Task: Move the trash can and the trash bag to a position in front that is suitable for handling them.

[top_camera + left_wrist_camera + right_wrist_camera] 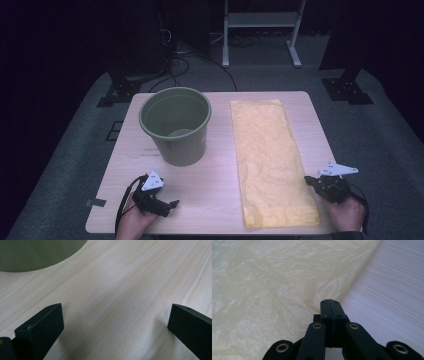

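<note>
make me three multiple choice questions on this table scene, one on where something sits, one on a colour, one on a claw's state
1. Where does the bin stand relative to the plastic bag?
A. on top of it
B. to its left, apart from it
C. to its right, touching it

2. What colour is the plastic bag?
A. yellow
B. blue
C. black

3. How do the jaws of the right claw stand?
A. wide apart
B. clamped on the bin's rim
C. pressed together

Answers:
1 B: in the high view a strip of bare table separates bin and bag.
2 A: the flat, crinkled sheet is yellow in the high view.
3 C: in the right gripper view the two jaws meet with no gap, at the bag's edge; whether they pinch the film cannot be told.
</note>
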